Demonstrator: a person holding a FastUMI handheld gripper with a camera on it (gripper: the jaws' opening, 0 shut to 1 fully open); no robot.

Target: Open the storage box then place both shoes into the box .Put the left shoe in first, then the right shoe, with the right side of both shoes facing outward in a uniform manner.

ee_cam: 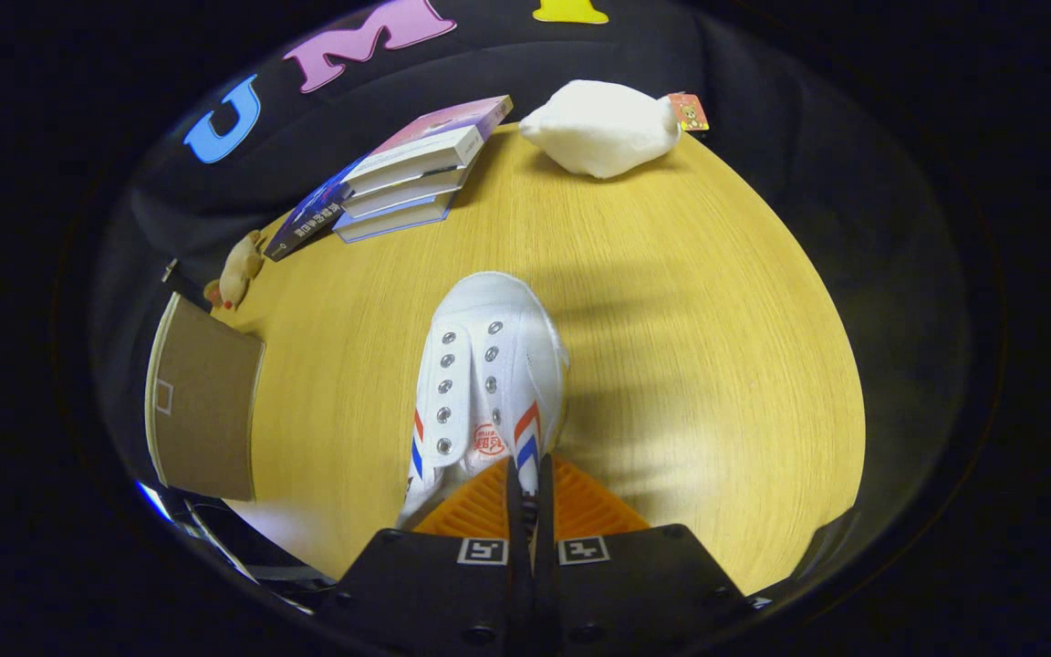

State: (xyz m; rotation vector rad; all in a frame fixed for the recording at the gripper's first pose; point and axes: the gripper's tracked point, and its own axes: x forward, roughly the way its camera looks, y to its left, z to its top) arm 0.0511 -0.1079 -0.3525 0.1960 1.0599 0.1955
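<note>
Tongs point(525, 484) are seen pressed nearly together, clamped on the heel edge of a white shoe point(487, 383), whose toe is pointed to 12 o'clock over the wooden table point(671, 319). At 9 o'clock of the shoe, a brown box flap point(202, 411) is noted. Stacked books point(398, 173) are recorded at 11 o'clock, a white plush toy point(603, 128) at 1 o'clock, a small brown toy point(238, 269) at 10 o'clock.

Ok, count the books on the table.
3, stacked together at the table's far edge, beyond the shoe that the gripper is shut on, beside the white soft toy.
</note>
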